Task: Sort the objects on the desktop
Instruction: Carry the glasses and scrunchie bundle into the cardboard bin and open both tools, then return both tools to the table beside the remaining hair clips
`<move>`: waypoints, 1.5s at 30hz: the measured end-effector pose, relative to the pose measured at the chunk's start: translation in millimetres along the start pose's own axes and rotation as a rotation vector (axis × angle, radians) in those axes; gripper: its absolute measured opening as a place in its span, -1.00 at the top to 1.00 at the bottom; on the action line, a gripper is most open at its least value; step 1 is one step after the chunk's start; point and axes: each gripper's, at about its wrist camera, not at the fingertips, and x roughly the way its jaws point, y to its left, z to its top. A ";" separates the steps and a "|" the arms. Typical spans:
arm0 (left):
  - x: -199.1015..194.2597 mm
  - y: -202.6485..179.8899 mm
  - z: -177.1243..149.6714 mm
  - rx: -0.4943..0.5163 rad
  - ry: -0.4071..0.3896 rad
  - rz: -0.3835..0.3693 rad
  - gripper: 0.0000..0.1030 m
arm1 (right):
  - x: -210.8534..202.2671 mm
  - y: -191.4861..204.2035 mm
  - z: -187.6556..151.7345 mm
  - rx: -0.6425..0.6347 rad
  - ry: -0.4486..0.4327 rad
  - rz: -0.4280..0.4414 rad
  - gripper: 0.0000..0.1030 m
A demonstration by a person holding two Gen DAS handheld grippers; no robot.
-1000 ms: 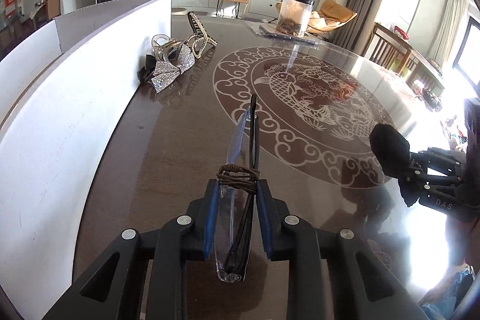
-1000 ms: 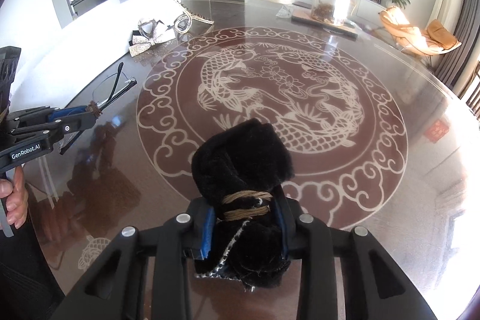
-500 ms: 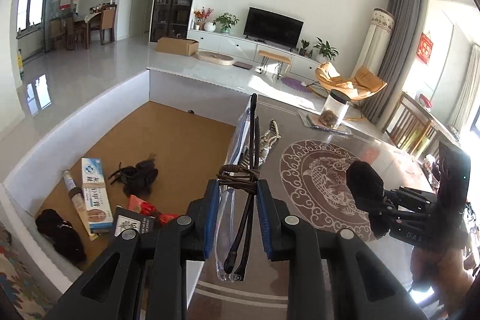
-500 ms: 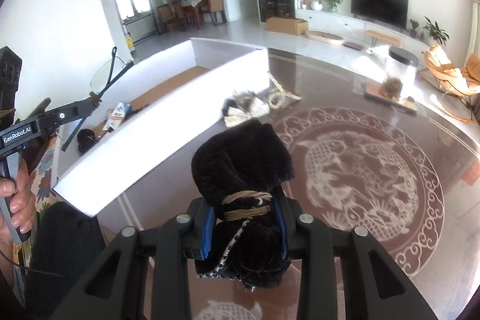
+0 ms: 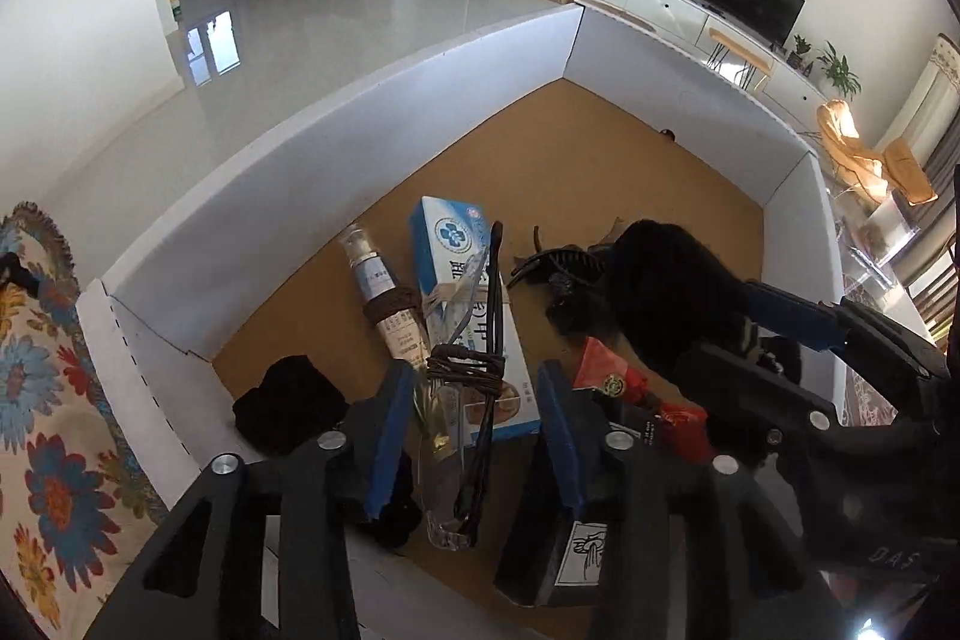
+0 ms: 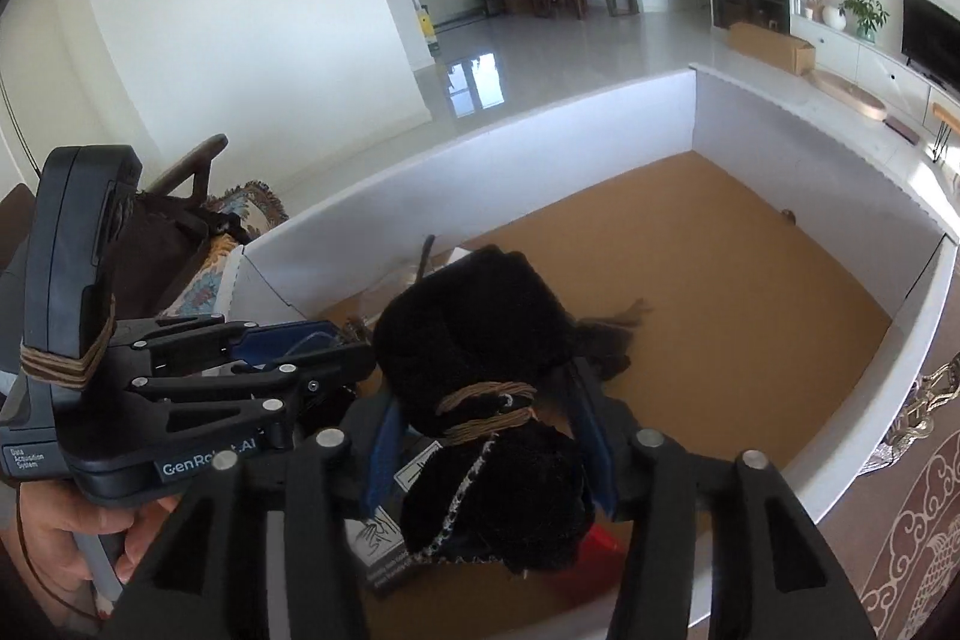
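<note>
The left gripper (image 5: 474, 412) hangs over the white-walled box (image 5: 336, 142), its jaws opening, pads clear of the folded glasses (image 5: 465, 394) between them. The glasses are clear-lensed and dark-armed, their long axis toward 12 o'clock. At 2 o'clock, the right gripper (image 6: 489, 436), jaws also opening, carries a black furry bundle (image 6: 480, 340).

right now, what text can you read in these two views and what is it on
"GenRobot.AI", partly hidden: side of the left gripper.
"Data Acquisition System", tiny: same gripper's body.
"DAS": right gripper.
Blue-white box: print unreadable.
Tube, black carton label: too blurred.
</note>
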 end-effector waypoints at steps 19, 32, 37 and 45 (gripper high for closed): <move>-75.2 -108.4 -43.5 0.239 -0.273 -0.009 -0.66 | -169.5 -144.5 -181.8 0.165 -0.166 -0.396 -0.96; -94.0 -187.8 -62.7 0.415 -0.295 -0.045 -0.66 | -208.2 -205.1 -269.0 0.354 -0.140 -0.490 -0.96; -67.8 -233.6 -91.6 0.561 -0.173 -0.128 -0.66 | -206.4 -207.9 -270.6 0.380 -0.128 -0.497 -0.96; 4.3 -315.2 -139.8 0.810 -0.073 -0.051 -0.66 | -202.9 -217.3 -273.7 0.431 -0.101 -0.498 -0.97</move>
